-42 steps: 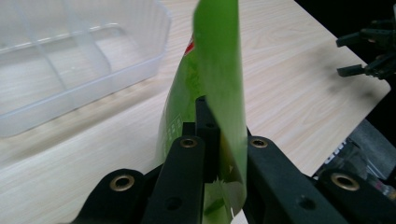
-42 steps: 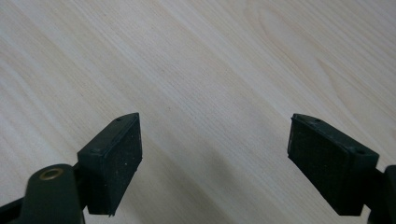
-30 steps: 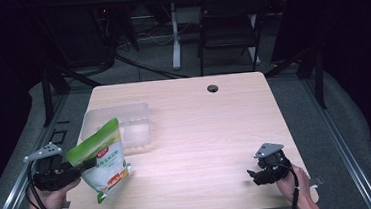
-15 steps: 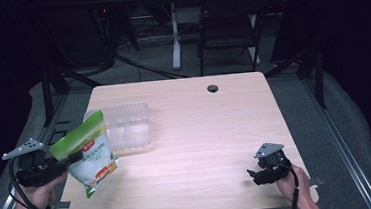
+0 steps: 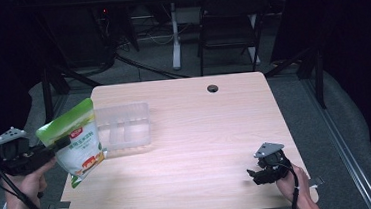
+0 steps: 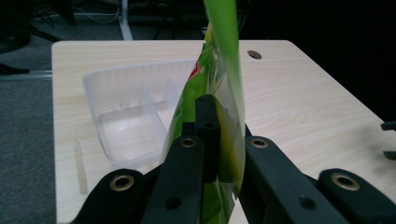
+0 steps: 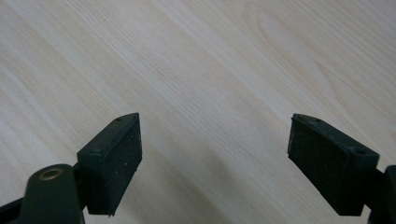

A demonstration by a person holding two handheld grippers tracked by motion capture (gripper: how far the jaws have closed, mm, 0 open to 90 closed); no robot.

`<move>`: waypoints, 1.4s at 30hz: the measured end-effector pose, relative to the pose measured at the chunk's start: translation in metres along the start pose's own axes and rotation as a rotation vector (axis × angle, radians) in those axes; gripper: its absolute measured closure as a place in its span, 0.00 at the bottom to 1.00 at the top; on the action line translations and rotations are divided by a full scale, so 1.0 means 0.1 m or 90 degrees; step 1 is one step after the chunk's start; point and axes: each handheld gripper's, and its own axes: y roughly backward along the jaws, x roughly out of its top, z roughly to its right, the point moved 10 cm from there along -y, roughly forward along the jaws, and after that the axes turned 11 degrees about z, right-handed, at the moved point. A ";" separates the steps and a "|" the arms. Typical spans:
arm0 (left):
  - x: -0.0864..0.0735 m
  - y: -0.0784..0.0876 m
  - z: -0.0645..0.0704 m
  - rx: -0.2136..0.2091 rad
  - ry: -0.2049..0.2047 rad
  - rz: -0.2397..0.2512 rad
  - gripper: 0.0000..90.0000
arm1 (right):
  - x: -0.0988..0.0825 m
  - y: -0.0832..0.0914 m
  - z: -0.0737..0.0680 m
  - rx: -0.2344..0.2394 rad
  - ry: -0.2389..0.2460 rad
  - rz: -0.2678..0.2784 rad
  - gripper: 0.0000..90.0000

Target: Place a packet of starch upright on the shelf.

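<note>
Green bag held up at the left

The green bag (image 5: 76,140) stands tall at the frame's left edge, pinched in the left hand-held gripper (image 5: 59,144), just beside the clear tray (image 5: 125,127) (to its right); the right hand-held gripper (image 5: 254,172) rests wide open, far off.
</note>
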 end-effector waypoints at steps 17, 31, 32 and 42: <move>0.32 -0.34 -0.25 0.071 0.014 0.059 0.99 | 0.00 0.00 0.01 0.002 0.002 -0.002 0.19; 0.33 -0.78 -0.44 0.116 0.046 0.092 0.99 | 0.00 -0.01 0.01 0.002 0.000 -0.001 0.19; 0.32 -0.81 -0.45 0.121 0.045 0.093 0.99 | 0.00 -0.01 0.00 0.003 -0.002 0.001 0.19; 0.17 -1.07 -0.66 0.157 0.076 0.088 0.99 | 0.00 -0.01 0.00 0.006 0.000 0.000 0.18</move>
